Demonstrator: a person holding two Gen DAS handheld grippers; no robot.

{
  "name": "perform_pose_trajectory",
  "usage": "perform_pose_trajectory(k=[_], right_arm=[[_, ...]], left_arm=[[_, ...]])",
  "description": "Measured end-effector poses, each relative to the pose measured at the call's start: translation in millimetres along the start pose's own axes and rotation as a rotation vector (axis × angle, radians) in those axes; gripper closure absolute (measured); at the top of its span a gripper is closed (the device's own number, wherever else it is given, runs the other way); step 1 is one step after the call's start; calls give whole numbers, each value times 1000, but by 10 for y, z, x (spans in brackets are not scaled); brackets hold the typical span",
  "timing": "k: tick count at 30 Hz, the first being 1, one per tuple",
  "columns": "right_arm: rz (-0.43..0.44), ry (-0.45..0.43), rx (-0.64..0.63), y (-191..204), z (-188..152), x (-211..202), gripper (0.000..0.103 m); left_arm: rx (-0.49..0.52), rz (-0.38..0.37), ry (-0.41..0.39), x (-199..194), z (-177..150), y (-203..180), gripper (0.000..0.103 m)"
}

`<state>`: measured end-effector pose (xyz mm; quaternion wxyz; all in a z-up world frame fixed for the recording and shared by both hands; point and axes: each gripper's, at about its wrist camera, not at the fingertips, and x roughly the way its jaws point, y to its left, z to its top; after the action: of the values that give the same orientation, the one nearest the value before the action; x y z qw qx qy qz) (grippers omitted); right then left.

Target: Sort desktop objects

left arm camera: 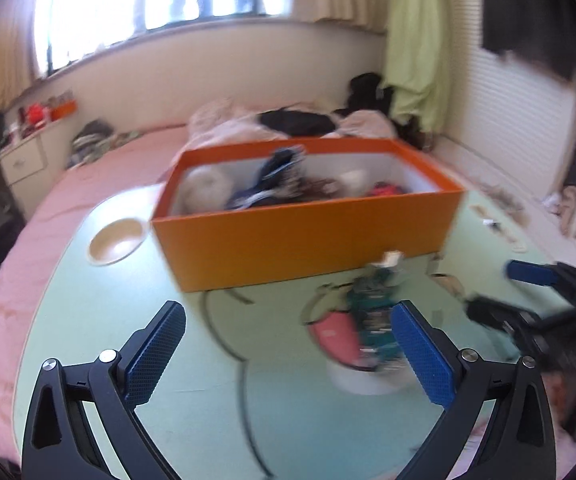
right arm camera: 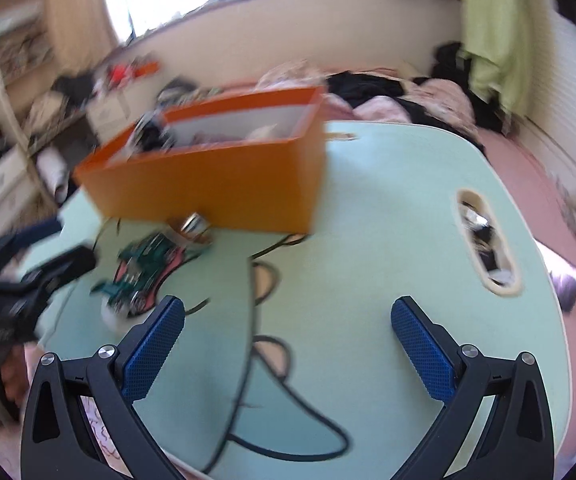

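A green-and-teal packet point(left arm camera: 374, 320), too blurred to be identified with certainty, is seen lying on the pale green table point(left arm camera: 215, 360) just in front of the orange box point(left arm camera: 308, 232), which is filled with jumbled items. A cream bowl point(left arm camera: 117, 240) is set to the left of the box. The left gripper point(left arm camera: 288, 352) is held wide apart and empty near the packet; the right gripper point(right arm camera: 288, 348) is likewise spread wide over bare tabletop, right of the box.
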<state>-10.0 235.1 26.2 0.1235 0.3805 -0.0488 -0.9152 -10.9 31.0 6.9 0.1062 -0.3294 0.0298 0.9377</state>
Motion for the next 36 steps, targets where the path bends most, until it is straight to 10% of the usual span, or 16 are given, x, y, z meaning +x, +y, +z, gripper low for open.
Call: perform_pose_trajectory(k=[10, 11, 13, 15, 25, 31, 33, 36], right_arm=[[32, -13, 59, -81, 47, -28, 0], [37, -15, 62, -113, 57, -19, 0], [41, -15, 63, -144, 58, -16, 0], [45, -12, 63, -137, 64, -11, 0], [190, 72, -87, 402, 384, 137, 1], [238, 150, -81, 620, 546, 486, 33], [244, 189, -88, 623, 509, 583, 68], [288, 183, -48, 533, 484, 582, 76]], left_arm=[[131, -41, 38, 92, -49, -366, 2], [127, -48, 60, 162, -67, -367, 5], [101, -68, 113, 276, -91, -325, 56], [72, -82, 118, 298, -101, -259, 72], [58, -90, 61, 113, -64, -120, 75], [33, -55, 83, 118, -40, 117, 75], [17, -52, 80, 122, -24, 195, 75], [-6, -66, 60, 76, -6, 244, 75]])
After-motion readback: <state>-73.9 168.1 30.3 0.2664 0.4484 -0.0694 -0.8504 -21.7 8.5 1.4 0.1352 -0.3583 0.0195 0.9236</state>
